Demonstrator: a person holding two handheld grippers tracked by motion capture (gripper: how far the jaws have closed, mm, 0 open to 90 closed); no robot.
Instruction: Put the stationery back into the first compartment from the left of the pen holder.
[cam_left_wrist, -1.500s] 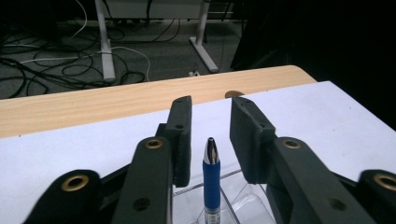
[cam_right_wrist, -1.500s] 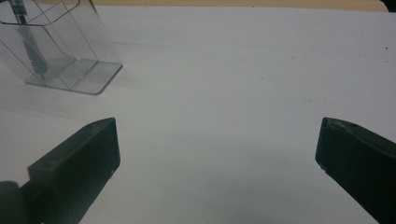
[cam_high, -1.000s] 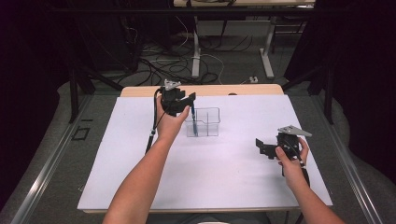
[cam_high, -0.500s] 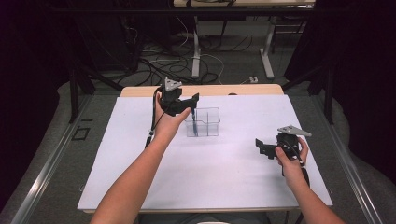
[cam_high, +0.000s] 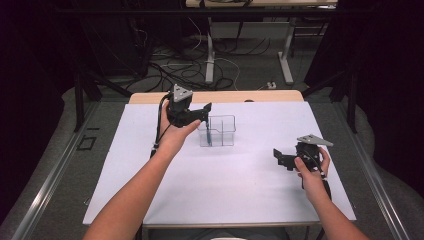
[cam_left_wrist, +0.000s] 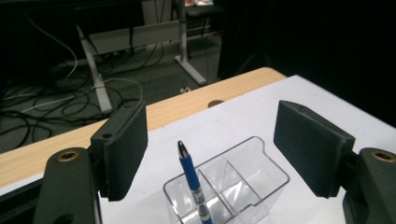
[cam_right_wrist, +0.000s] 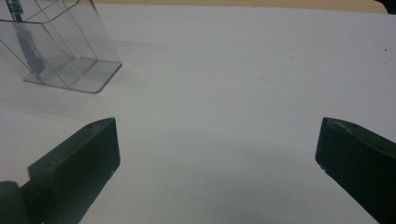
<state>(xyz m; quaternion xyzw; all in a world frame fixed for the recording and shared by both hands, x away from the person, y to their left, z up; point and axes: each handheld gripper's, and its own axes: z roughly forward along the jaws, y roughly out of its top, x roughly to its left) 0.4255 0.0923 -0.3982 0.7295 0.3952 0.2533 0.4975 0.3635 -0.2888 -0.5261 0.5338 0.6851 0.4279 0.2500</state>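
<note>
Standing tilted in the left compartment of the clear divided holder (cam_high: 217, 131), a blue pen (cam_high: 208, 136) is what we see first, its tip up and free of any grip. The holder sits on the white table cover (cam_high: 220, 185), toward the far middle. In the left gripper view we look down on the pen (cam_left_wrist: 192, 179) and the holder (cam_left_wrist: 233, 186) between widely spread jaws. We see the left gripper (cam_high: 200, 111) raised just beside the holder's left side, holding nothing. Well apart, near the table's right edge, our right gripper (cam_high: 281, 157) hangs low, its jaws likewise wide and empty.
</note>
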